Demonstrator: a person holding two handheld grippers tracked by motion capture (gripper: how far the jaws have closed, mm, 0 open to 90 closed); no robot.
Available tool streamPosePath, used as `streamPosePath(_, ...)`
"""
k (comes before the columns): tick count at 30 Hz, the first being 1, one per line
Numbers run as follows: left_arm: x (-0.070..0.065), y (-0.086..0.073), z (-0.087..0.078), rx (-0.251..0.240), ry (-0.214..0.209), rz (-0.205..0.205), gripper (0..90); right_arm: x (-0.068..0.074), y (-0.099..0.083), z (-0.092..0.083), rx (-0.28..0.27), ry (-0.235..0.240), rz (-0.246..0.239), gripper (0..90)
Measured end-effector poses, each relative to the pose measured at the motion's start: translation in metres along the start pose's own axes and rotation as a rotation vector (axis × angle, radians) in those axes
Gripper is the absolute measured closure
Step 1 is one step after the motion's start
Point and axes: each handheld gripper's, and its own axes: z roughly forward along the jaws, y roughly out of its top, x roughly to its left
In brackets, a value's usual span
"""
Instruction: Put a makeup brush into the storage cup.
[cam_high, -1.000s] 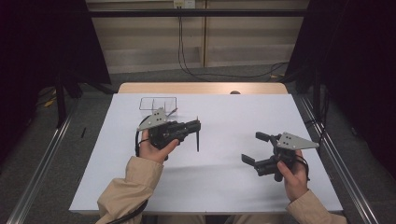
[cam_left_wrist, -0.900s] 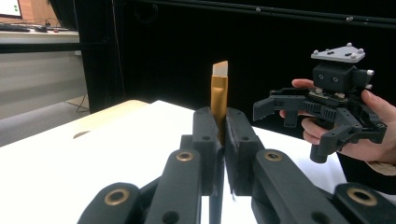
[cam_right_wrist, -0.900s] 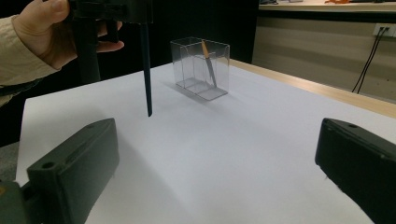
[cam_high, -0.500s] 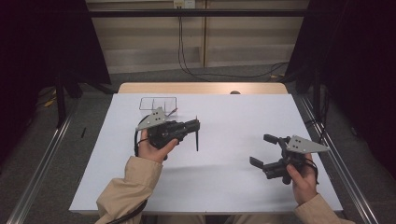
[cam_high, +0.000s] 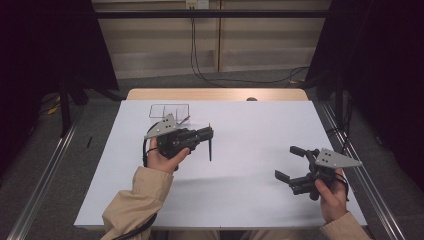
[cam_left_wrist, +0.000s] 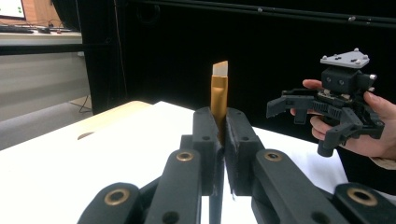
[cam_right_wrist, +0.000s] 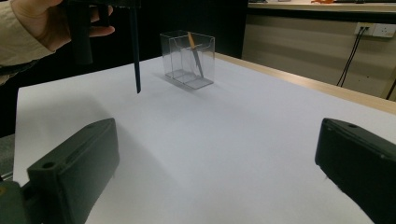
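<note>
- On the white table (cam_high: 240, 200), the left gripper (cam_high: 209, 134) has its jaws clamped tight on a thin brush (cam_high: 210, 148), the dark handle hanging straight down with its tip just above the tabletop.
- In the left gripper view, the brush's gold collar and pale tip (cam_left_wrist: 219, 88) stand upright above the closed jaws, so its long axis runs vertical.
- The clear box (cam_high: 170, 111) sits at the far left of the table, just behind the left gripper; another brush (cam_right_wrist: 195, 55) leans inside it.
- The right gripper (cam_high: 291, 163) hovers well apart near the right edge, jaws spread wide and holding nothing.
- Judged from this, the left hand is far nearer the box, which lies behind the brush.
</note>
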Motion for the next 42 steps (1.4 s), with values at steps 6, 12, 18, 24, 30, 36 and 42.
streamPosePath(6,0.0,0.001,0.0,0.004,0.003,0.003,84.1,0.0,0.0,-0.002,-0.002,0.005,-0.004,0.0)
streamPosePath(12,0.0,0.001,-0.002,0.003,0.004,0.002,84.1,0.0,0.0,-0.005,-0.007,0.011,0.0,0.0)
streamPosePath(18,0.0,0.003,-0.002,0.005,0.008,0.003,84.1,-0.002,-0.001,-0.008,-0.011,0.006,0.001,0.0)
streamPosePath(24,0.001,0.004,-0.004,0.0,0.011,0.002,84.1,-0.003,-0.001,-0.01,-0.013,0.003,0.002,0.0)
streamPosePath(30,0.003,0.007,-0.006,-0.005,0.022,0.004,84.1,-0.003,-0.001,-0.009,-0.012,0.009,-0.002,0.0)
streamPosePath(36,0.007,0.012,-0.009,-0.008,0.034,0.007,84.1,-0.003,-0.001,-0.009,-0.014,0.006,0.0,0.0)
streamPosePath(42,0.01,0.016,-0.013,-0.004,0.044,0.013,84.1,-0.003,-0.001,-0.009,-0.018,0.002,0.002,0.0)
